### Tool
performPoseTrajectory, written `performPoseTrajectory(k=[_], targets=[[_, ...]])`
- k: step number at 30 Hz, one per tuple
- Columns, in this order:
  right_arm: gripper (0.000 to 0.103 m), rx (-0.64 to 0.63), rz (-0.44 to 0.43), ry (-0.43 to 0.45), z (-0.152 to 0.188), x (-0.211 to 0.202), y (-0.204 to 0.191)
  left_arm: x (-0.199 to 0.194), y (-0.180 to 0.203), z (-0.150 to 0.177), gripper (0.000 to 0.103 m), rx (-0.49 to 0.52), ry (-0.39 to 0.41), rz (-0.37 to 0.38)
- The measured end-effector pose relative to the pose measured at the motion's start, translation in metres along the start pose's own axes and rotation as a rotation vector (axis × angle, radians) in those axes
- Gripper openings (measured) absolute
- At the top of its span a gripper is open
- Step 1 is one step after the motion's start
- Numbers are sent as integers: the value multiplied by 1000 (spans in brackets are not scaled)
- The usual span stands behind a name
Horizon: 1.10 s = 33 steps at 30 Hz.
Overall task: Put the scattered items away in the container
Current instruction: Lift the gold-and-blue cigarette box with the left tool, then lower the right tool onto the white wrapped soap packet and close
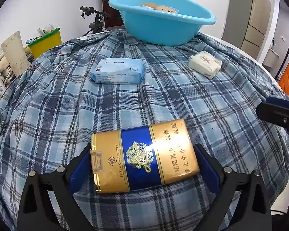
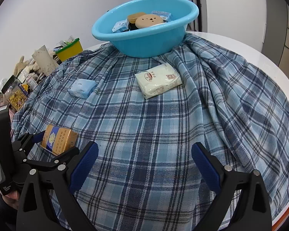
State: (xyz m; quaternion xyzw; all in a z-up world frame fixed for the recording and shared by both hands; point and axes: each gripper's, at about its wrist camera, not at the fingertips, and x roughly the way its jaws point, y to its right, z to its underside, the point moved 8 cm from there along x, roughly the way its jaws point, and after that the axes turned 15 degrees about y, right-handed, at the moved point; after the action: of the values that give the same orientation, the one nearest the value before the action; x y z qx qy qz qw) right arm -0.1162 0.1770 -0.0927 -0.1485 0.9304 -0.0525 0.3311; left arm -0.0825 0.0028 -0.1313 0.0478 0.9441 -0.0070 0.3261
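Cigarette pack (image 1: 144,156), between wide left hand-held gripper (image 1: 143,152) pads

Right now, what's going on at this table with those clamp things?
A person is tidying loose items into the blue basin, using a hand-held gripper in each hand. The left gripper straddles a gold and blue cigarette pack lying on the plaid cloth, its jaws wide. The right gripper hangs open and empty. A blue wipes pack and a white packet still wait.
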Motion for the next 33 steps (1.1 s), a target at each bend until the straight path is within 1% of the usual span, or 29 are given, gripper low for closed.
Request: performPoseTrajectory(k=[13, 18, 23, 25, 26, 28, 33], targets=[[97, 16, -6, -11, 4, 2, 5, 4, -6, -5, 100, -77, 15, -57], [97, 16, -7, -12, 3, 2, 6, 5, -8, -7, 100, -102, 18, -66], [97, 7, -9, -8, 2, 1, 6, 4, -4, -6, 100, -92, 23, -60], [97, -3, -14, -7, 0, 1, 5, 3, -3, -6, 97, -84, 21, -62], [97, -11, -17, -8, -2, 1, 4, 3, -3, -6, 90, -74, 21, -69], [97, -28, -26, -8, -6, 2, 1, 2, -4, -7, 90, -67, 20, -65], [97, -68, -82, -13, -19, 3, -2, -3, -10, -10, 89, -101, 30, -52]])
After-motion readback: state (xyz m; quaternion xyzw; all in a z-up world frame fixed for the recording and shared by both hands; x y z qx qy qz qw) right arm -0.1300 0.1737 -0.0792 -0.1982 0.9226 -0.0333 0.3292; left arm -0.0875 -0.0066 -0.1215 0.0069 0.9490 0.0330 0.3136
